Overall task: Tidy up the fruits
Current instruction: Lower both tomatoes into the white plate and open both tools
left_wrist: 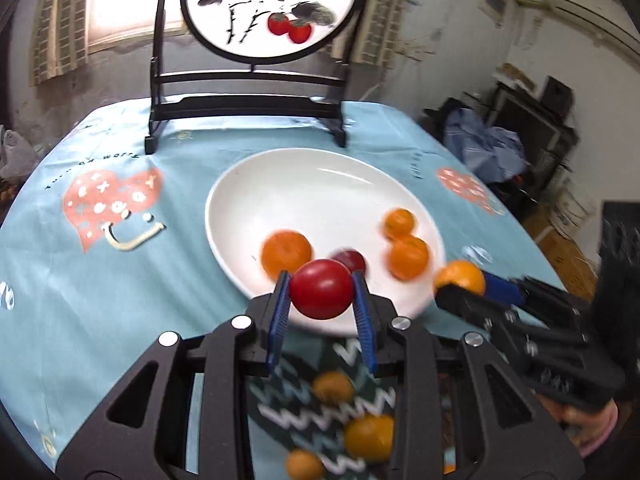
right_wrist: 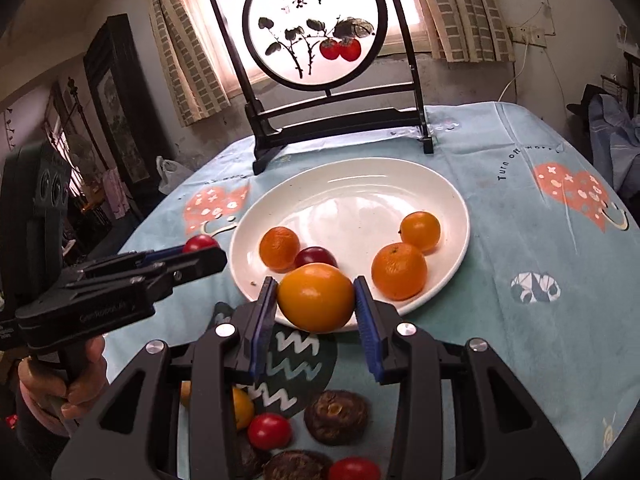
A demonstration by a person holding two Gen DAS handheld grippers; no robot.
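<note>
Fruits carried toward plate (right_wrist: 448,184): tomato (left_wrist: 321,289) clamped in left gripper (left_wrist: 322,294), orange (right_wrist: 316,297) clamped in right gripper (right_wrist: 316,300), both over near rim. Risk: grippers collide, fruit rolls off.

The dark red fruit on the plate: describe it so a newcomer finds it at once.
Start at the white plate in front of the round painted screen. Near the plate's front edge, the dark red fruit sits right beside an orange fruit. It is the only red fruit on the plate; the rest are orange.

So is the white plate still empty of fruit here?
No, the white plate holds three oranges and one dark red fruit.
</note>
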